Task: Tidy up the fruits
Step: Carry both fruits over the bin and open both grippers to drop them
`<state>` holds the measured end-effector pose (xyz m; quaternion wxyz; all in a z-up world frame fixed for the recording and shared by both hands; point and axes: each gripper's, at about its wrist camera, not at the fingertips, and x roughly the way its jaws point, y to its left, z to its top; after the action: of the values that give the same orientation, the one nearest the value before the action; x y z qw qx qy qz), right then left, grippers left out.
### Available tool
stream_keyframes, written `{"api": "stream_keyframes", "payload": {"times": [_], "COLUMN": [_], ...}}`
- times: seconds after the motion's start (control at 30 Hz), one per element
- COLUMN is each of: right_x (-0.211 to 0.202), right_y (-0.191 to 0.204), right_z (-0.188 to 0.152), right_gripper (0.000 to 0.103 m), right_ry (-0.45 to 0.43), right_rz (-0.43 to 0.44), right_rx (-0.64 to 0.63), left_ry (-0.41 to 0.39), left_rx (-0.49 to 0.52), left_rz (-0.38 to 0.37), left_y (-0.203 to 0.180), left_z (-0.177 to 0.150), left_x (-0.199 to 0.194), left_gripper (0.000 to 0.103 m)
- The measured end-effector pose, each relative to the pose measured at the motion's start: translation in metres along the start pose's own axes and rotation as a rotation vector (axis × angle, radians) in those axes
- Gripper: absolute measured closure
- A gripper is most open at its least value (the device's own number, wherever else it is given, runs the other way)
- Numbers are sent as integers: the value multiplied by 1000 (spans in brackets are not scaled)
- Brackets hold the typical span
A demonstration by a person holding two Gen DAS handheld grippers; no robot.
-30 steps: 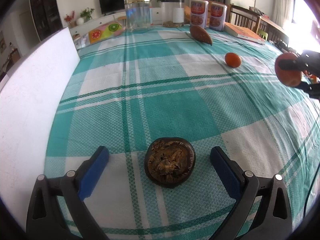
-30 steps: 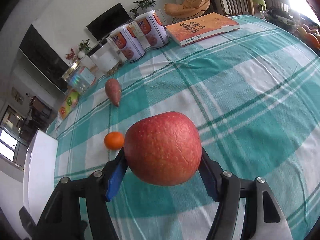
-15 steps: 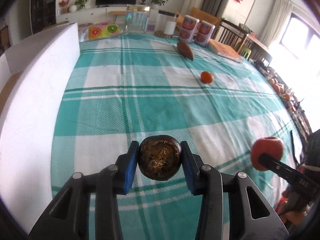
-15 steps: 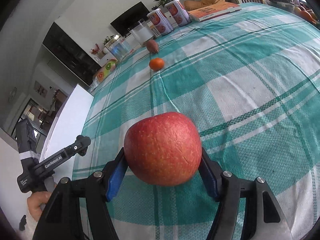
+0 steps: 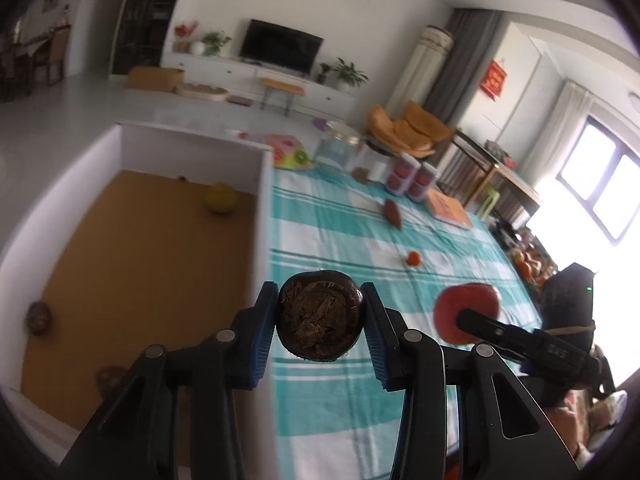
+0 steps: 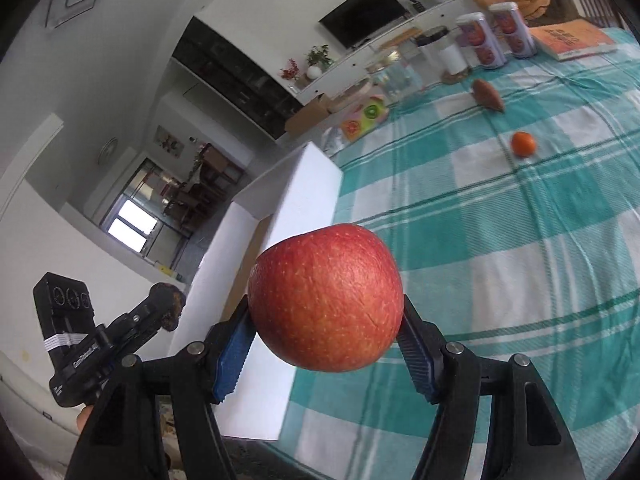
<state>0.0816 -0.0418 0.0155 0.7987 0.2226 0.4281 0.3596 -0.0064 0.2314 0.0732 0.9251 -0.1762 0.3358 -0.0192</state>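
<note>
Left gripper [image 5: 320, 322] clamped on dark wrinkled fruit [image 5: 319, 316], right gripper [image 6: 326, 326] on red apple [image 6: 325, 300]; might clip white box wall [image 5: 262, 216], loosening either.

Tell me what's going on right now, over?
Left gripper clamps dark wrinkled fruit. Right gripper clamps red apple. White box alongside, path unobstructed.

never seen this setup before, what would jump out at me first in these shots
The big red apple clamped in the right gripper fills the middle of the right wrist view, held in the air above the teal checked tablecloth. In the left wrist view, the left gripper is shut on a dark, wrinkled fruit beside the wall of a white box. A yellow fruit lies on that box's brown floor.
</note>
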Motion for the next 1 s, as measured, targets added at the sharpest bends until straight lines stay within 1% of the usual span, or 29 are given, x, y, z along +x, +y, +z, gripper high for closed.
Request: {"api": "stream_keyframes", "payload": {"times": [0.1, 0.2, 0.27, 0.37, 0.43, 0.47, 0.57, 0.6, 0.63, 0.67, 0.7, 0.73, 0.77, 0.8, 0.9, 1.0], "right_x": [34, 76, 106, 145, 164, 172, 190, 195, 198, 197, 193, 187, 181, 173, 151, 134], "right_y": [52, 101, 125, 149, 157, 161, 168, 169, 170, 171, 171, 172, 172, 172, 166, 154], "right_z": [1, -10, -26, -58, -78, -86, -103, -106, -108, -108, -104, -100, -96, -90, -77, -62], "right_gripper": [36, 36, 36, 36, 36, 36, 35, 35, 34, 31, 27, 17, 7, 4, 3, 3], "right_ry": [82, 180, 264, 382, 435, 447, 451, 448, 439, 417, 386, 353, 320, 289, 208, 137], "right_rz": [66, 79, 72, 35, 2, -18, -89, -117, -138, -148, -152, -154, -155, -158, -183, -224], "right_rx": [-110, -266, -365, -483, -543, -573, -671, -695, -717, -728, -729, -725, -720, -716, -699, -633], "left_ry": [-4, 64, 102, 132, 145, 150, 150, 142, 134, 119, 98, 74, 52, 39, 20, 16], "left_rx": [-79, -104, -111, -134, -144, -149, -157, -157, -155, -153, -151, -148, -143, -138, -122, -73], "left_rz": [133, 236, 278, 322, 353, 366, 397, 405, 416, 432, 447, 461, 470, 473, 484, 494], "left_y": [53, 88, 103, 122, 132, 135, 140, 140, 139, 137, 135, 133, 132, 130, 123, 108], "left_z": [2, -8, -18, -30, -33, -33, -34, -33, -32, -31, -31, -30, -29, -27, -22, -19], "left_x": [-1, 12, 19, 20, 23, 25, 28, 28, 27, 26, 22, 19, 15, 15, 15, 20], "left_gripper": [60, 60, 60, 60, 60, 60, 58, 54, 41, 32, 18, 9, 8, 8, 8, 8]}}
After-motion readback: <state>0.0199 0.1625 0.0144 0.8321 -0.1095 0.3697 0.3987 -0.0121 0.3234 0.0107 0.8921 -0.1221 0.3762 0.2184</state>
